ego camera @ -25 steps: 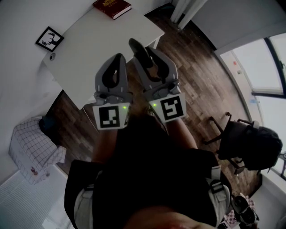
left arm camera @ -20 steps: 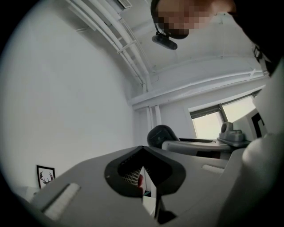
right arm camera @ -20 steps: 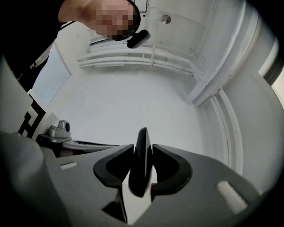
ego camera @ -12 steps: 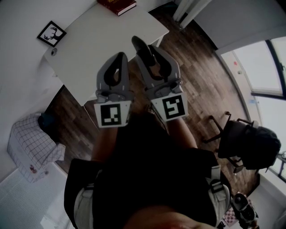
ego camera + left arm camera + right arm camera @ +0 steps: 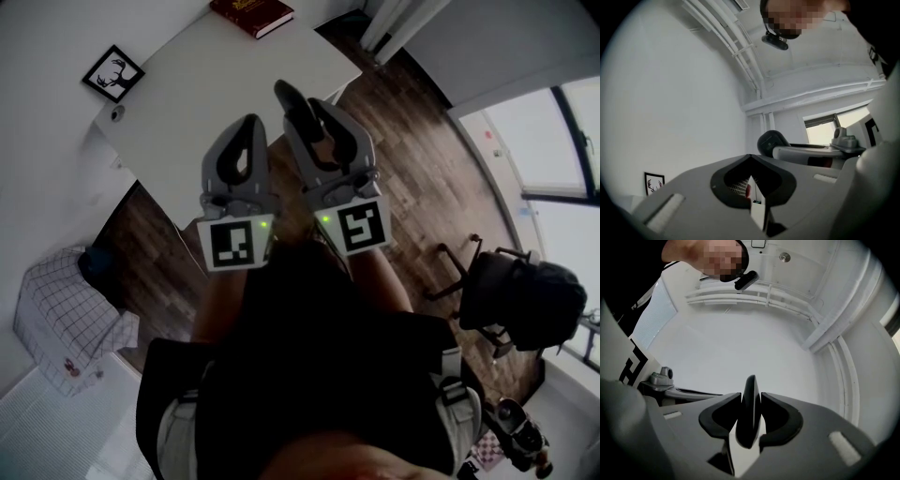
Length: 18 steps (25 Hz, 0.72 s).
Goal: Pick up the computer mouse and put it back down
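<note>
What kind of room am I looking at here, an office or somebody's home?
Probably a small study or home office. A white desk stands by the wall with a red book and a framed picture on it, and a dark office chair stands on the wooden floor.

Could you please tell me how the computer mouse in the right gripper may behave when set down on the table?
The computer mouse looks rigid: it shows no bending between the right gripper's jaws. Its smooth, curved shell could slip, as it seems pinched on edge. Released so on the table, it would probably tip flat.
</note>
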Tool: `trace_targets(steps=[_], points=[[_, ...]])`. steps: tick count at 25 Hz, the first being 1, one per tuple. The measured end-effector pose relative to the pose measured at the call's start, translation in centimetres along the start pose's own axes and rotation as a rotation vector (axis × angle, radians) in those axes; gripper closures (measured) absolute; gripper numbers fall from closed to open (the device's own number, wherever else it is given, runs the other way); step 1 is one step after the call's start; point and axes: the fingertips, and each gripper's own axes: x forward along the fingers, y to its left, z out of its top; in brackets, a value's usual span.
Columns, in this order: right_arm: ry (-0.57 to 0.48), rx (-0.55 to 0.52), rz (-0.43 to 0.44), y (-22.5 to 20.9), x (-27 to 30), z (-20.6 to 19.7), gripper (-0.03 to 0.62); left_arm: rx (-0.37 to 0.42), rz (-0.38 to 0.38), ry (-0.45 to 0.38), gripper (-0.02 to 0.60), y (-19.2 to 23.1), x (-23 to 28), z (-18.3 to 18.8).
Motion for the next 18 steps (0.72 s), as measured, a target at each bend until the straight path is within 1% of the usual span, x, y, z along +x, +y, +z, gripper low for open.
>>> trace_targets(steps=[3, 6, 9, 13, 18], points=[[0.009, -0.010, -0.007, 0.5, 0.7, -0.5, 0.448, -0.004, -0.010, 0.015, 0.583, 1.1, 0.0, -0.8], [0.017, 0.007, -0.012, 0.5, 1.5, -1.3, 0.448, -0.019, -0.009, 0.036, 0.582, 2.1, 0.6, -2.1], [0.030, 0.011, -0.003, -0.2, 1.9, -2.3, 0.448, -0.023, -0.009, 0.051, 0.582, 2.0, 1.5, -3.1], [0.033, 0.028, 0.018, -2.7, 3.4, -3.8, 0.448, -0.016, 0.016, 0.076, 0.582, 2.1, 4.2, -4.5], [-0.001, 0.062, 0.091, -6.8, 7.2, -5.8, 0.448, 0.014, 0.087, 0.096, 0.581, 2.8, 9.9, -6.0]])
